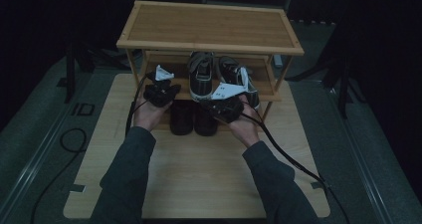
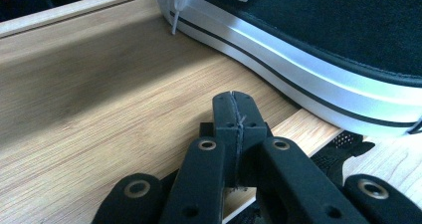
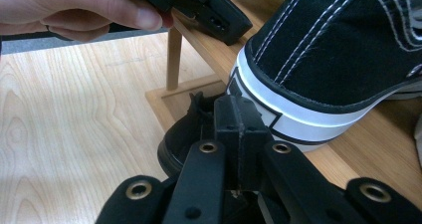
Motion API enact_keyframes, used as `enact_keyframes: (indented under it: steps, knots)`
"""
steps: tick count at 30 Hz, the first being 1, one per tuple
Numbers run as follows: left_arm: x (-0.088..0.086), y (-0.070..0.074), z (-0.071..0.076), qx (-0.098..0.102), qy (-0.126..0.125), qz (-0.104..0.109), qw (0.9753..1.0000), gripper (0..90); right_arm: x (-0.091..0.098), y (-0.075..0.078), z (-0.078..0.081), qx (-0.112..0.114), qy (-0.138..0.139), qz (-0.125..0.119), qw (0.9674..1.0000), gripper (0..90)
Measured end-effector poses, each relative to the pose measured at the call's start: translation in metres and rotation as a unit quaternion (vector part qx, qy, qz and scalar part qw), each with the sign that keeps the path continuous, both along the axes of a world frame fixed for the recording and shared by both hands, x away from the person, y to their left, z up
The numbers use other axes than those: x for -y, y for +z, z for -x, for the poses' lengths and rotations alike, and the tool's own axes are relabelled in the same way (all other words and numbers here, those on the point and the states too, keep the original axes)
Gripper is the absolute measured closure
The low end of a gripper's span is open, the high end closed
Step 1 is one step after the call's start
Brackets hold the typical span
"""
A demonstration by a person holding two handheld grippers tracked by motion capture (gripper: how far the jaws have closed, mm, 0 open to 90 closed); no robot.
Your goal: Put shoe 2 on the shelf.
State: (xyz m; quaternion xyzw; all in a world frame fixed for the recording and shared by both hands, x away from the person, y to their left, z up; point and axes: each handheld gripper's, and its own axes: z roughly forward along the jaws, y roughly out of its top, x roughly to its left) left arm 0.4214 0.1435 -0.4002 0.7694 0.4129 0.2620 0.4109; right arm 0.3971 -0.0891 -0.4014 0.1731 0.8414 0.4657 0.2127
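A pair of black canvas sneakers with white soles (image 1: 201, 77) stands on the middle shelf (image 1: 266, 87) of a wooden shoe rack (image 1: 209, 27). A pair of plain black shoes (image 1: 191, 117) sits below on the bottom level. My left gripper (image 1: 163, 88) is shut and empty, its tips (image 2: 234, 107) over the shelf board (image 2: 99, 109) beside a sneaker's white sole (image 2: 308, 79). My right gripper (image 1: 219, 104) is also shut and empty, its tips (image 3: 238, 119) just short of the sneaker's heel (image 3: 318, 59) and above a black shoe (image 3: 181, 139).
The rack stands at the far end of a light wooden table (image 1: 199, 174). In the right gripper view, the other hand (image 3: 74, 7) holds its gripper (image 3: 214, 10) by a rack post (image 3: 173, 59). Cables (image 1: 288, 157) trail back from both grippers. The surroundings are dark.
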Motion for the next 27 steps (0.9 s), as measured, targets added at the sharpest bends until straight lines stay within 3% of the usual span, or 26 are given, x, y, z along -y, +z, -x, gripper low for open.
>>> enact_keyframes:
  steps: [23, 27]
  knots:
    - [-0.0002, -0.0004, 0.0003, 0.001, 0.0, 0.002, 1.0, 90.0, -0.0095, 0.002, -0.0032, 0.003, -0.017, 0.016, 0.9997, 90.0]
    - [-0.0014, -0.001, -0.0002, 0.0, 0.001, 0.013, 0.9999, 90.0, -0.005, 0.0047, -0.001, -0.009, -0.003, 0.018, 0.9998, 84.3]
